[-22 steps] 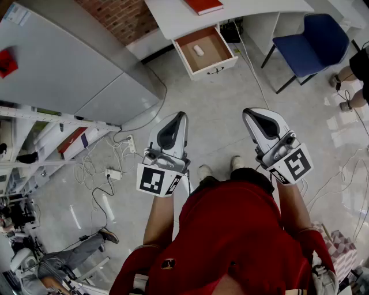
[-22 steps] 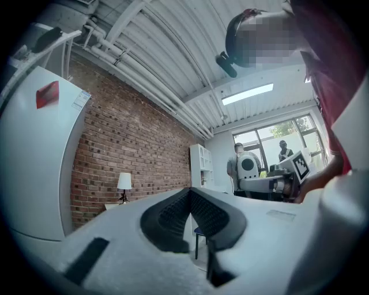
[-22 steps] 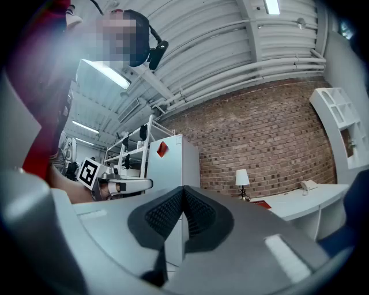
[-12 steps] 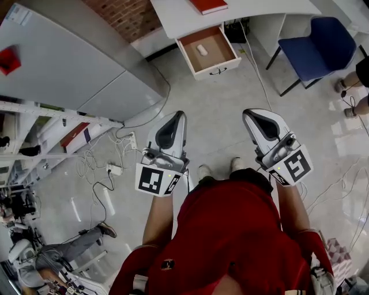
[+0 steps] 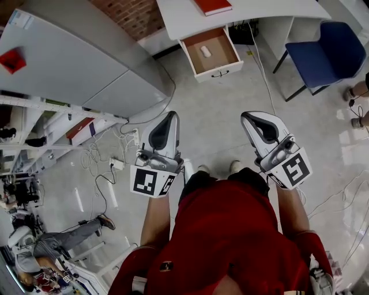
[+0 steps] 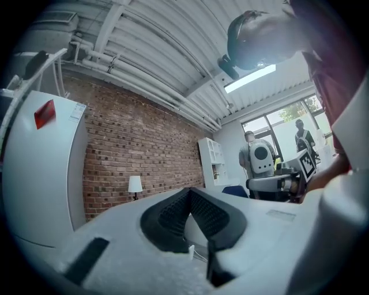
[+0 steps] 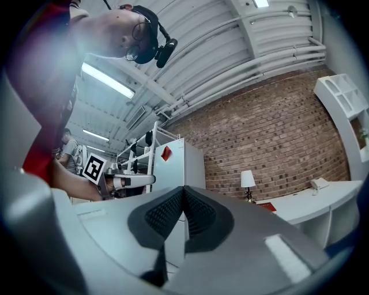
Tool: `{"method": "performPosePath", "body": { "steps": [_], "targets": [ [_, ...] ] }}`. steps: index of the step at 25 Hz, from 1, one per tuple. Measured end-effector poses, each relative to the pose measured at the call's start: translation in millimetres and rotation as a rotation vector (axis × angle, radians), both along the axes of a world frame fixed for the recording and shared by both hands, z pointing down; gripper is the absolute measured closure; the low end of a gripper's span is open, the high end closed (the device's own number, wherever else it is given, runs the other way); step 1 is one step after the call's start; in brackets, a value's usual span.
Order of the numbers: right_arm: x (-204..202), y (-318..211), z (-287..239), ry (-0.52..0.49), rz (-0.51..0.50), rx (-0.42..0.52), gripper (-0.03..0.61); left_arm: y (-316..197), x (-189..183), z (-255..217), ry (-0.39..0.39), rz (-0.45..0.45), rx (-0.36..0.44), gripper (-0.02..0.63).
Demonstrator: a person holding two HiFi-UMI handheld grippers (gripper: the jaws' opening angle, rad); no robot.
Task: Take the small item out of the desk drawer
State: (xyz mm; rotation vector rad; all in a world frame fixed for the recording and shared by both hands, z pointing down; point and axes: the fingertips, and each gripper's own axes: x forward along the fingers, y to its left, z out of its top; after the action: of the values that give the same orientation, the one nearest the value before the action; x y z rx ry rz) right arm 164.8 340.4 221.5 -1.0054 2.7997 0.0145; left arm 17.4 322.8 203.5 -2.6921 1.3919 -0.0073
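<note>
In the head view a white desk (image 5: 179,17) stands at the top with its drawer (image 5: 217,72) pulled open. A small pale item (image 5: 206,51) lies on the drawer's brown bottom. My left gripper (image 5: 165,122) and right gripper (image 5: 255,119) are held side by side in front of the person's body, well short of the drawer. Both point toward the desk. In the left gripper view the left gripper (image 6: 189,196) has its black pads meeting at the tips, nothing between them. The right gripper (image 7: 183,193) looks the same in the right gripper view, shut and empty.
A large grey cabinet (image 5: 75,63) fills the left. A blue chair (image 5: 326,52) stands right of the desk. Cables and a power strip (image 5: 117,164) lie on the floor at left. A red book (image 5: 212,6) rests on the desk. Other people's legs show at left and right edges.
The desk and drawer have shifted slightly right and down in the head view as the person moves. Both grippers keep their pose, shut.
</note>
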Motion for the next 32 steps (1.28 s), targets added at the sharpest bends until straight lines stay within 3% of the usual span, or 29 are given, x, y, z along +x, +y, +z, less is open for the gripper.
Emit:
{"method": "performPosePath", "body": {
  "steps": [7,15,24,32],
  "targets": [
    [15.4,-30.7,-3.3,0.010,-0.030,0.005,0.568,-22.4,9.3,3.3,0.002,-0.038,-0.024,0.609],
    [-15.7,-79.5,19.1,0.041,-0.052,-0.019,0.568,-66.9,-24.7,21.6,0.007,-0.069,-0.023,0.609],
    [-80.4,-196.6,20.2,0.090,-0.016,-0.017,0.568,-195.9,-75.9,34.3,-0.007,-0.026,0.015,0.609],
    [-134.7,-311.6,50.9,0.135,0.033,-0.087,0.568,-313.3,-128.0,58.3,0.031,0.020,-0.005,0.609]
  ]
}}
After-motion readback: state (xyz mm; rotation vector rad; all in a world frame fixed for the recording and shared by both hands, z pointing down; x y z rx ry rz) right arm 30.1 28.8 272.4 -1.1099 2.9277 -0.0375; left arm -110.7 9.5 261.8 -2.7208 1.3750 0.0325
